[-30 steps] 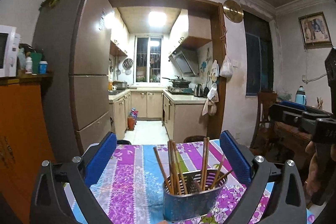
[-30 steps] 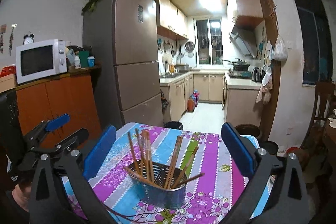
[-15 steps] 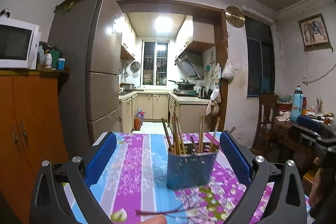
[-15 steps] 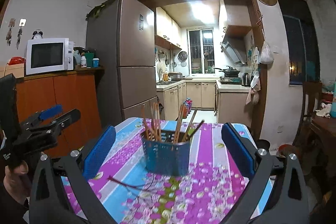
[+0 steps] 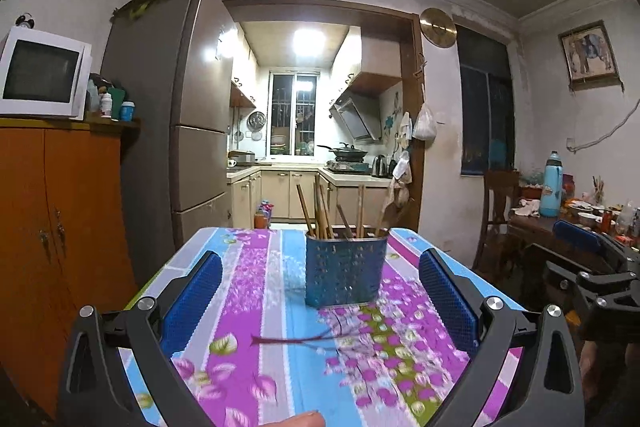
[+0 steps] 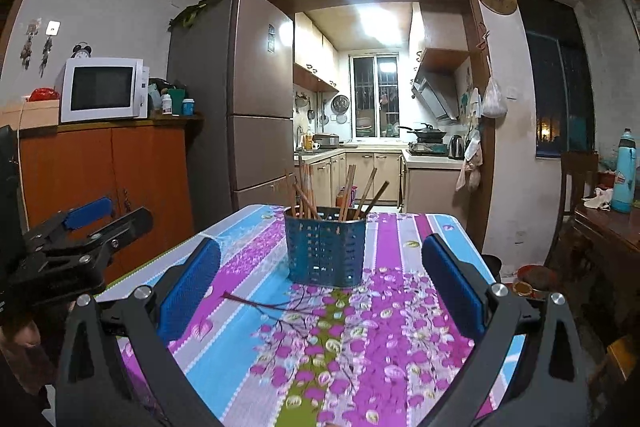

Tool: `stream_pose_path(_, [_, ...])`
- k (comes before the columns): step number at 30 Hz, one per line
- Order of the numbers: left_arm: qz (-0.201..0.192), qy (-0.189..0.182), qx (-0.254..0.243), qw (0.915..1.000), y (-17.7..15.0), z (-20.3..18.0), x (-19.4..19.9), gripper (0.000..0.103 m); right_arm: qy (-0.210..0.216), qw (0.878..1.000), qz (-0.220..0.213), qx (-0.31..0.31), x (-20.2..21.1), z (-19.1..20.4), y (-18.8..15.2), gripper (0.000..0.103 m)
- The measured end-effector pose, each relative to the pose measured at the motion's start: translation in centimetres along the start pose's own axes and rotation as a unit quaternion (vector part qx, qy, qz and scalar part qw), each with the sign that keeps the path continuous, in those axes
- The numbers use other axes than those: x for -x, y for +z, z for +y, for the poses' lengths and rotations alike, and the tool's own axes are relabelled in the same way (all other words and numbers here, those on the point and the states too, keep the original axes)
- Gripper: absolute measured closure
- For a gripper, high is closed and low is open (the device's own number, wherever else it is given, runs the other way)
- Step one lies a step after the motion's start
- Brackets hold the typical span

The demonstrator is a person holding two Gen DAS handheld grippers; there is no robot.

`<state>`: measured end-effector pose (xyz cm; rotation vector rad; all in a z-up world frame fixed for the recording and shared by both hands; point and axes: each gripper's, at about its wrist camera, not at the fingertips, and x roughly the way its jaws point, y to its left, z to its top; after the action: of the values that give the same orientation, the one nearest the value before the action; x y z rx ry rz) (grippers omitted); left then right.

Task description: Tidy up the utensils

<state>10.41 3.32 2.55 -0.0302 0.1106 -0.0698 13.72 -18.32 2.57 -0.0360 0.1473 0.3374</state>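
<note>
both grippers' fingers spread, empty; chopstick holder (image 5: 346, 270) stands ahead between them on floral tablecloth (image 5: 256, 311); kitchen doorway (image 5: 316, 115) beyond.

Colours and patterns recorded on site.
Tabletop (image 5: 256, 311) covered in blue, purple and grey stripes with pink-purple blossoms and green leaves. Perforated blue holder (image 5: 346, 271) with brown chopsticks (image 5: 318, 211). Blue textured fingers (image 6: 188, 289) on black frames. Orange-brown cabinet (image 6: 108, 171), white microwave (image 6: 102, 89), brown-grey fridge (image 6: 244, 99), turquoise bottle (image 5: 551, 185).
</note>
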Motion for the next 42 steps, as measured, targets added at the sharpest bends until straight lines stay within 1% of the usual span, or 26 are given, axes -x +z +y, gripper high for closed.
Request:
stream_pose_path(7, [0.015, 0.0, 0.002, 0.9999, -2.3, -0.8, 3.1, 0.005, -0.009, 1.0, -0.001, 0.001, 2.7, 0.9, -1.6, 0.006])
stream_pose_path(14, [0.01, 0.002, 0.001, 0.9999, -3.3, -1.5, 6.2, 0.005, -0.028, 0.999, -0.011, 0.011, 5.6, 1.6, -3.0, 0.006])
stream_pose_path(18, [-0.009, 0.006, -0.002, 0.9999, -3.6, -2.1, 7.7, 0.005, -0.033, 0.999, -0.017, 0.018, 6.6, 2.1, -3.5, 0.006])
stream_pose_path(22, [-0.042, 0.011, -0.007, 0.999, -3.8, -2.7, 9.2, 0.005, -0.036, 0.999, -0.028, 0.015, 7.5, 2.1, -3.7, 0.006])
stream_pose_path(24, [-0.052, 0.013, -0.011, 0.9985, -3.8, -3.0, 9.7, 0.005, -0.038, 0.999, -0.035, 0.01, 7.9, 1.8, -3.6, 0.006])
stream_pose_path(33, [-0.061, 0.014, -0.015, 0.9979, -3.7, -3.5, 10.6, 0.005, -0.043, 0.998, -0.048, 0.012, 8.8, 2.0, -3.7, 0.006])
stream_pose_path(42, [-0.051, 0.019, -0.013, 0.9984, -3.5, -3.5, 10.1, 0.005, -0.041, 0.998, -0.047, 0.008, 8.8, 2.2, -3.6, 0.006])
